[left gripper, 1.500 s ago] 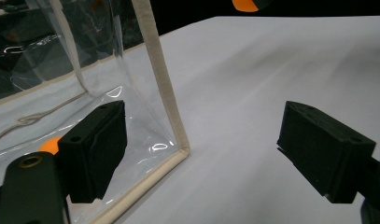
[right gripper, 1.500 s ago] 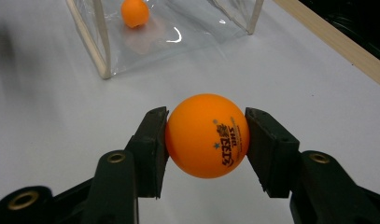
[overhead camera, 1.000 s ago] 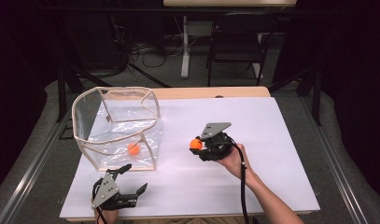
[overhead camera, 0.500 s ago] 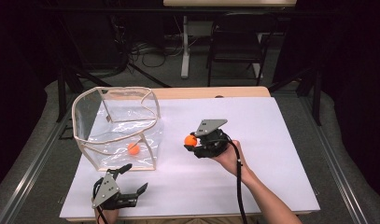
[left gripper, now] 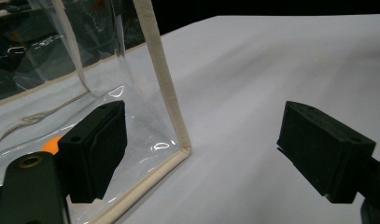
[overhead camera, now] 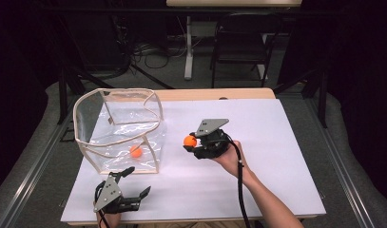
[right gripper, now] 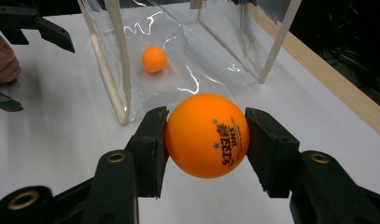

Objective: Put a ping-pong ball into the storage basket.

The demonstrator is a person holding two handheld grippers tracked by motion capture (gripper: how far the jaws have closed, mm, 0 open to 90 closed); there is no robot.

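I am looking at a white table (overhead camera: 276, 142) with a wooden strip along its far edge, and at about ten o'clock from its middle stands a clear plastic bin (overhead camera: 120, 130) with cream-taped edges, upright and open at the top. From my right gripper view the bin sits at twelve o'clock, its near wall just past the jaws. My right gripper (overhead camera: 190, 142), held by the right hand (overhead camera: 227, 154), is over the table near its centre, at three o'clock from the bin and apart from it, and its jaws are clamped on an orange ball (right gripper: 207, 136) with dark printed lettering on its side, one jaw pressed to each side. My left gripper (overhead camera: 136, 183) sits at the near edge, at six o'clock from the bin, with its jaws spread wide and nothing between them; in my left gripper view the bin's taped corner post rises just beyond the left jaw. A second orange ball (overhead camera: 136, 151), smaller in view, rests on the bin's floor toward its near wall.
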